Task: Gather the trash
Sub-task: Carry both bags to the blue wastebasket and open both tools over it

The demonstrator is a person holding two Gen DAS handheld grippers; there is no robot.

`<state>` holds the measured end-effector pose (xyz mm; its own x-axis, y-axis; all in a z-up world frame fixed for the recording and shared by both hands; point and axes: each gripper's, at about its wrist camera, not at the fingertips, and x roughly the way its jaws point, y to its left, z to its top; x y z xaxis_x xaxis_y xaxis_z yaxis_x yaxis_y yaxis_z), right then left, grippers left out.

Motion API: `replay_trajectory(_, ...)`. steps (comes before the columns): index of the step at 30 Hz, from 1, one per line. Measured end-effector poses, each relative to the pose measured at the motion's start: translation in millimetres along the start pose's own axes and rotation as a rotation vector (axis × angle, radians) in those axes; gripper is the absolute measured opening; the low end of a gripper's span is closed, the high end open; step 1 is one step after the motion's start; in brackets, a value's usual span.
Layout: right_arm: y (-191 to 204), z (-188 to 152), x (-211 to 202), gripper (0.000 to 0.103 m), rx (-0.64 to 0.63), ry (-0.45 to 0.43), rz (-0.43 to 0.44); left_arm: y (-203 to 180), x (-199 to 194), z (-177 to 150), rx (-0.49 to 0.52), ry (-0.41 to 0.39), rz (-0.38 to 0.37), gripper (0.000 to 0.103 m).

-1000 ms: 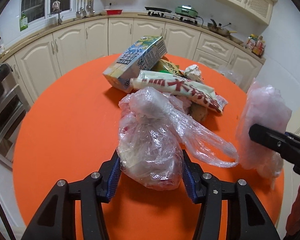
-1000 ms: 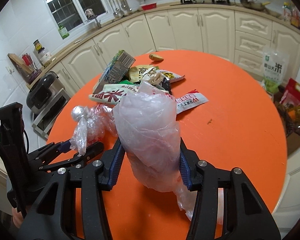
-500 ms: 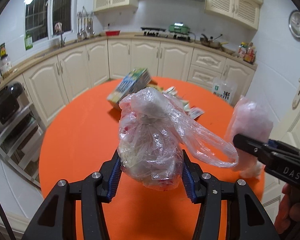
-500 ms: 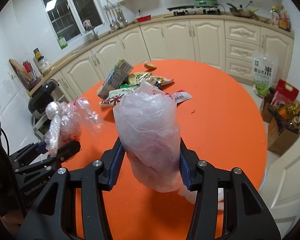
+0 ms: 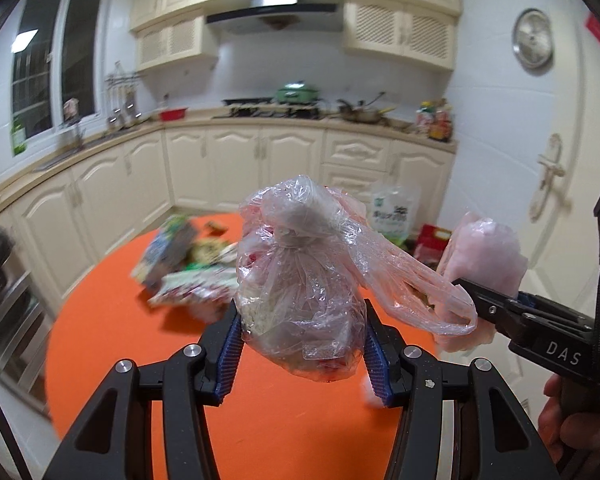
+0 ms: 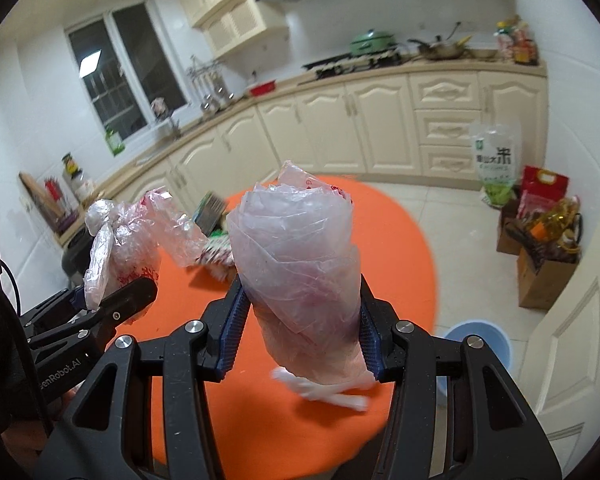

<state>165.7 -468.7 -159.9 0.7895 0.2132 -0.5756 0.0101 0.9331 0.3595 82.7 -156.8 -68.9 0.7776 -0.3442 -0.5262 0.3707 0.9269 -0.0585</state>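
Note:
My left gripper (image 5: 302,344) is shut on a knotted clear plastic bag (image 5: 300,280) with scraps inside, held up above the round orange table (image 5: 120,320). My right gripper (image 6: 298,332) is shut on a rolled pinkish plastic bag (image 6: 300,272), also lifted off the table. In the left wrist view the right gripper (image 5: 496,312) with its pink bag (image 5: 484,264) shows at the right. The left gripper (image 6: 112,304) and its clear bag (image 6: 120,240) appear at the left of the right wrist view. A blurred pile of wrappers and a carton (image 5: 184,264) lies on the table's far side.
A blue bucket (image 6: 480,344) stands on the tiled floor beside the table at the right. Bags and a cardboard box (image 6: 544,248) sit by the cabinets. A white door (image 5: 552,184) is to the right, with cream kitchen cabinets (image 5: 220,164) behind.
Both grippers have pulled back and risen from the table with their bags. The wrapper pile now looks farther away and more of the kitchen shows.

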Motion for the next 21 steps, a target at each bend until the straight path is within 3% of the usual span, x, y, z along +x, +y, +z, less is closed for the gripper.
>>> replay_trajectory(4,-30.1,8.5,-18.3,0.047,0.038,-0.044,-0.042,-29.5,1.9,-5.3,0.030,-0.007,-0.065,0.049)
replay_trajectory(9,-85.0,9.9,-34.7,0.047,0.115,-0.072,-0.131,-74.7,29.2,-15.5,0.058,0.050,-0.172,0.049)
replay_trajectory(15,-171.0,2.6,-29.2,0.047,0.234,-0.041,-0.247,-126.5,75.1,-33.6,0.104,0.177,-0.280,0.049)
replay_trajectory(21,-252.7,-22.3,7.4,0.047,0.372,0.048,-0.301,-173.2,133.4,-69.7,0.160,0.332,-0.316,0.049)
